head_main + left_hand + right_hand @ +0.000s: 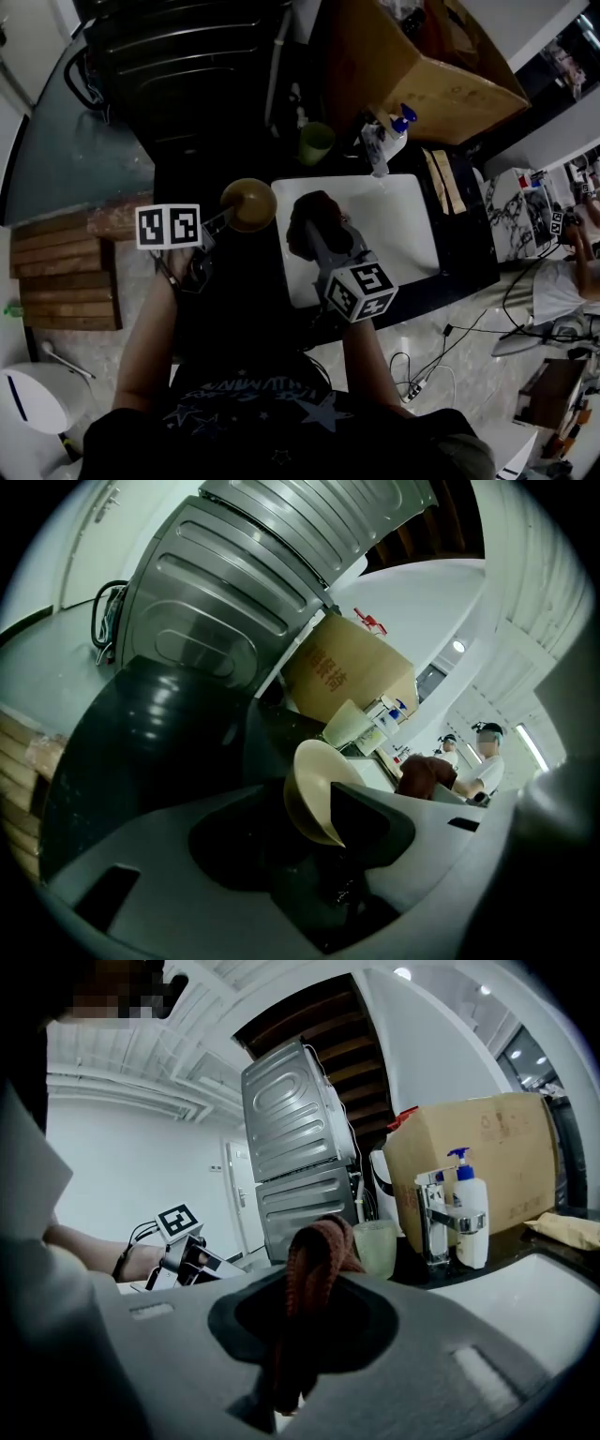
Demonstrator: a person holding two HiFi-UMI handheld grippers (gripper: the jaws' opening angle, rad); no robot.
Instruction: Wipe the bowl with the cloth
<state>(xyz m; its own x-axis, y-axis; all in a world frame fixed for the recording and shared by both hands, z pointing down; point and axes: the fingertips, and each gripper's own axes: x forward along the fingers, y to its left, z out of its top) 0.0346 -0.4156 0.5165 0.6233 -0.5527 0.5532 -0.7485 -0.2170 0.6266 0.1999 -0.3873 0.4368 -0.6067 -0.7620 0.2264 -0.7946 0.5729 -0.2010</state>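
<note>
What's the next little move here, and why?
Probably close the left gripper on the bowl's rim. Its jaws stand wide with the bowl between them, seemingly unclamped, while the right gripper already pinches the cloth just beside the bowl, ready to wipe.

Dark counter (469, 255) w/ white sink (398, 230); on it: cup (316, 142), pump bottle (397, 129), cardbd box (412, 75).

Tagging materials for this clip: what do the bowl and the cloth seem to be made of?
Bowl: hard, smooth, cream to tan, with a thin crisp rim and mild sheen; ceramic or plastic, I cannot tell which. Cloth: soft knitted or woven fabric, matte reddish brown, judging by its ribbed texture and limp fold.
</note>
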